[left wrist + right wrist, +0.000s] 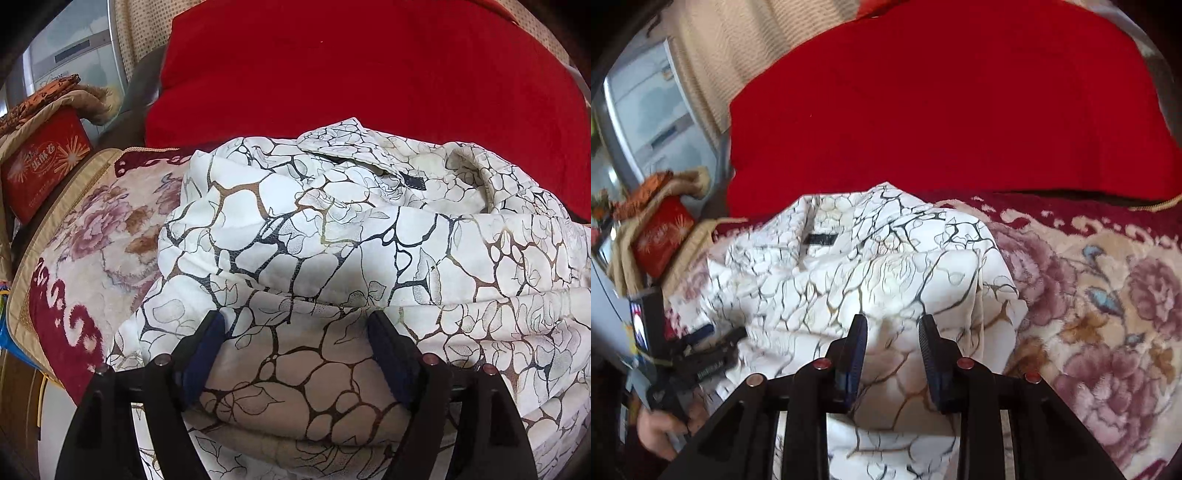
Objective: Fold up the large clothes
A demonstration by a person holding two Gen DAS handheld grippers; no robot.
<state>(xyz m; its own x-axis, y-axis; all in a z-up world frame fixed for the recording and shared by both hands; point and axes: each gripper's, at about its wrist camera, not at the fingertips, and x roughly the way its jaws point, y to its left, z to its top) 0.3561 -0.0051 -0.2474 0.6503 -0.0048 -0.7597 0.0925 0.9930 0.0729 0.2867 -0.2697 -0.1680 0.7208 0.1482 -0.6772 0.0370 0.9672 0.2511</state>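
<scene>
The white garment [332,229], printed with a dark crackle pattern, lies bunched in a rounded heap on a floral blanket [1108,314], in front of a red cushion [369,66]. Its collar and dark label face the cushion, away from both cameras.

Left tongs [295,325]: jaws spread wide, a thick roll of the garment's near edge between the pads, no visible pinch. Right tongs [892,325]: jaws apart, fabric between and below them, nothing clamped; this view is motion-blurred.

Key relation: the garment lies directly ahead of and beneath both tongs. The heap's long axis appears to run side to side, across both fingers' line. Left tongs sit at its left half, right tongs nearer its right edge, where blanket shows just beside. Both are about equally close.

Judgement: fold partly done; heap still lumpy. A red box [44,162] stands at far left.
</scene>
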